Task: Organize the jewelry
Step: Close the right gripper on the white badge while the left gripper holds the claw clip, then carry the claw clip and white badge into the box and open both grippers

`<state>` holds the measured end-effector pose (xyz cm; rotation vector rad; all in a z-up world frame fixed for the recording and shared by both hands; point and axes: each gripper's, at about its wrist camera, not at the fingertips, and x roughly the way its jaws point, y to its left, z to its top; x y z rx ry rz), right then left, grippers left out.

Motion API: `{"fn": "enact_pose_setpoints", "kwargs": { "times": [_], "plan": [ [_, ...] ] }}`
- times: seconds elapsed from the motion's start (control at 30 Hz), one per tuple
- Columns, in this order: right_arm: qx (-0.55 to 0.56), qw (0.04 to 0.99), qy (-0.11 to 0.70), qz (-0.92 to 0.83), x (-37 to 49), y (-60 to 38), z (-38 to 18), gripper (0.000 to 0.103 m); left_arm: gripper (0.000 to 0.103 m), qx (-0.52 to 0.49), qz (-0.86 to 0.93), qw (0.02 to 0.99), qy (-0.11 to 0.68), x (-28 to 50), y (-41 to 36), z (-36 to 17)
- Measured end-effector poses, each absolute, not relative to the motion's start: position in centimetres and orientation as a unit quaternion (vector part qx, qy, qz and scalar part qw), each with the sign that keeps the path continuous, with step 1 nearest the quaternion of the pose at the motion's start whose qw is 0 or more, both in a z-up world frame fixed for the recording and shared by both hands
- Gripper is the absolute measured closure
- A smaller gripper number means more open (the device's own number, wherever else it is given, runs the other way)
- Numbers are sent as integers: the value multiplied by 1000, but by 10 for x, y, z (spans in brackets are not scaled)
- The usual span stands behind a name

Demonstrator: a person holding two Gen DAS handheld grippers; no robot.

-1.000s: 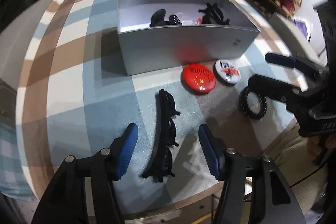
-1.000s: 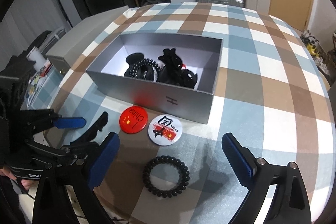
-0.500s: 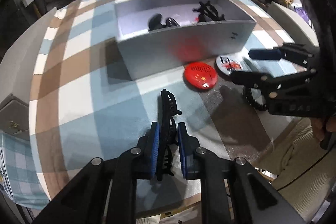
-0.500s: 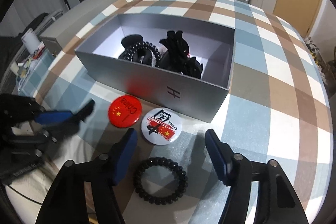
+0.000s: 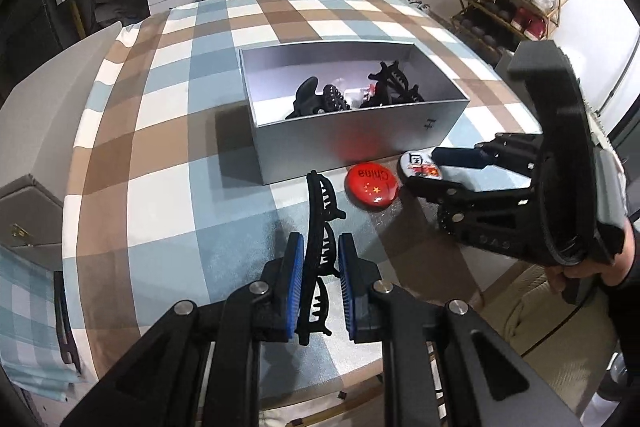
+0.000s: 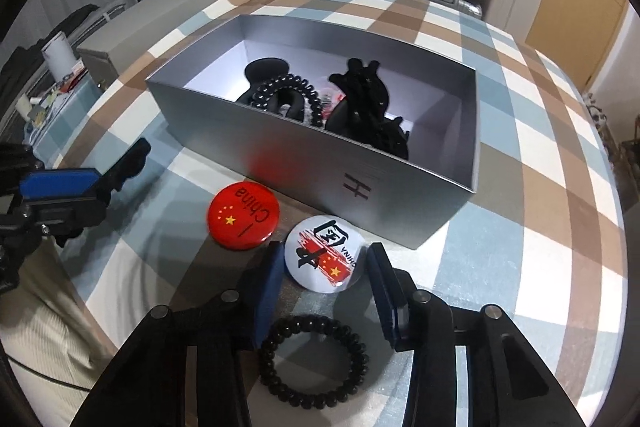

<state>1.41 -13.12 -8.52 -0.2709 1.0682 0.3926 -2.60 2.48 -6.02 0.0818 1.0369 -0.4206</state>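
Now the left claw (image 5: 319,281) is clamped on a long black hair clip (image 5: 320,227), whose far end points toward the grey box (image 5: 352,139) ahead. Just right of that tip lies a red badge (image 5: 373,185). The right claw (image 6: 325,293) has just been closing, its blue pads flanking a white badge (image 6: 325,254) without clearly pressing it; a black coil hair tie (image 6: 313,363) lies on the table (image 6: 540,219) between its arms, nearer the camera.
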Motion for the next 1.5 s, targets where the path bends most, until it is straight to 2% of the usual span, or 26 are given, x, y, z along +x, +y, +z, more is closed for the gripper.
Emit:
{"fn": "enact_pose_setpoints", "kwargs": {
  "times": [0.27, 0.57, 0.83, 1.2, 1.5],
  "plan": [
    [-130, 833, 502, 193, 9, -131, -82, 62, 91, 20, -201, 851, 485, -26, 31, -54],
    [-59, 847, 474, 234, -4, -147, -52, 62, 91, -12, -207, 866, 456, -31, 44, -32],
    [7, 871, 408, 275, -14, -159, -12, 62, 91, 14, -202, 883, 423, -12, 24, -8],
    [0, 884, 402, 239, 37, -167, 12, 62, 91, 67, -220, 873, 429, 38, -20, -10],
    [12, 887, 403, 223, 69, -173, 0, 62, 91, 87, -234, 868, 429, 53, -31, -20]
  ]
}}
